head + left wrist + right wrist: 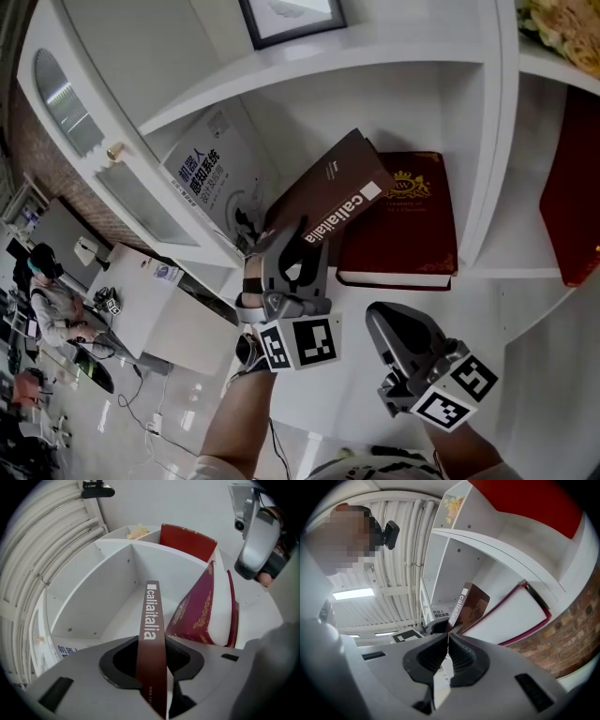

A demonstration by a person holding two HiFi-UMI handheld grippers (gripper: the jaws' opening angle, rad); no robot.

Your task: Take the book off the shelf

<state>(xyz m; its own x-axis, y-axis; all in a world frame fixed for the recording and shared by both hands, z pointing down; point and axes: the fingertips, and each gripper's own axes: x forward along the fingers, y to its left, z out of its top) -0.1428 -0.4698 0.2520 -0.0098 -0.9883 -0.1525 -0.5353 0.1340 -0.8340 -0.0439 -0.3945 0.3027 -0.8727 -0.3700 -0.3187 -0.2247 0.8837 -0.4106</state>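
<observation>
A: Well, slim brown book with white spine lettering point(328, 192): not out yet, tilted inside the white shelf point(328, 58) compartment, propped against the dark red hardcover with the gold crest point(398, 220).

B: Right. Pinched by the left claw point(286, 239), clenched on the spine near one end. Plain enough in the left gripper view: thin spine wedged between both pads.

A: Narrow hold, then. Could pivot or slide free mid-pull, with most of the cover reaching beyond the pads.

B: Might also snag a shelf board if drawn out at that tilt. Better levelled first, probably.

A: And the red hardcover?

B: Touching the brown one. Likely to tip or get dragged forward once robbed of that contact.

A: Any help from the right claw point(394, 323)?

B: None for now: pressed shut on nothing, out in front of the shelf, well apart from both books. No catch ready for a drop.
</observation>
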